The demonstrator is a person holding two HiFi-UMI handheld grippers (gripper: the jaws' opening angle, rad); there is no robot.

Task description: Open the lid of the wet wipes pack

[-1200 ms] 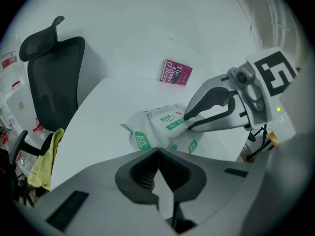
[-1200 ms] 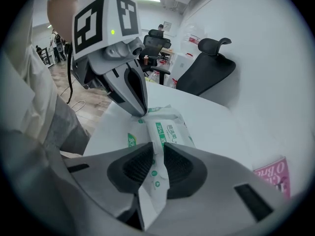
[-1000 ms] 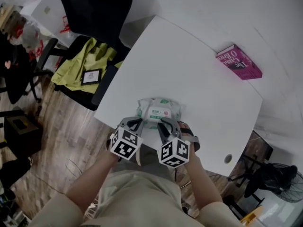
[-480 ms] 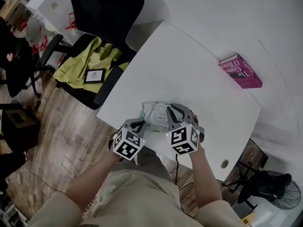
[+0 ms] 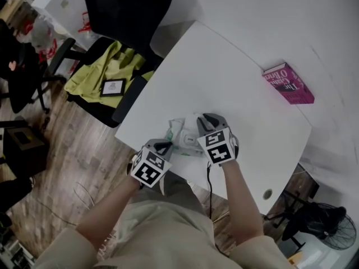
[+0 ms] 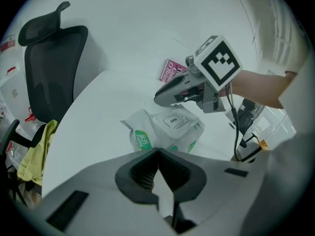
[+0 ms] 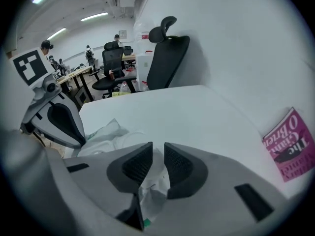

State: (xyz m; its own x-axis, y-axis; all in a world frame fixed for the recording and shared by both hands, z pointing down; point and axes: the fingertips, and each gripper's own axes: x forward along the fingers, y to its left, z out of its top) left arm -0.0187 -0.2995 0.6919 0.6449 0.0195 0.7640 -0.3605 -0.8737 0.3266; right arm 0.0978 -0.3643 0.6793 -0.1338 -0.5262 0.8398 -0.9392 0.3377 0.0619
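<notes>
The wet wipes pack (image 5: 182,132) lies near the front edge of the white table (image 5: 224,77). It is white with green print, and its lid flap (image 6: 172,121) lies flat and closed. My left gripper (image 5: 164,146) sits at the pack's near left end. In the left gripper view its jaws (image 6: 157,151) meet on the edge of the pack (image 6: 167,129). My right gripper (image 5: 206,122) hovers over the pack's far right end, seen from the left as (image 6: 157,100). Its jaws (image 7: 158,151) are a narrow gap apart and opening. The white wrapper shows below the gap, unpinched.
A pink book (image 5: 288,83) lies at the table's far right. A black office chair (image 5: 126,15) with a yellow-green cloth (image 5: 106,72) stands beyond the table's left edge. The right gripper view shows more chairs, desks and people far off.
The right gripper moved from the pack's near side over to its far right end and rolled. The pack looks more crumpled. The left gripper stayed put.
</notes>
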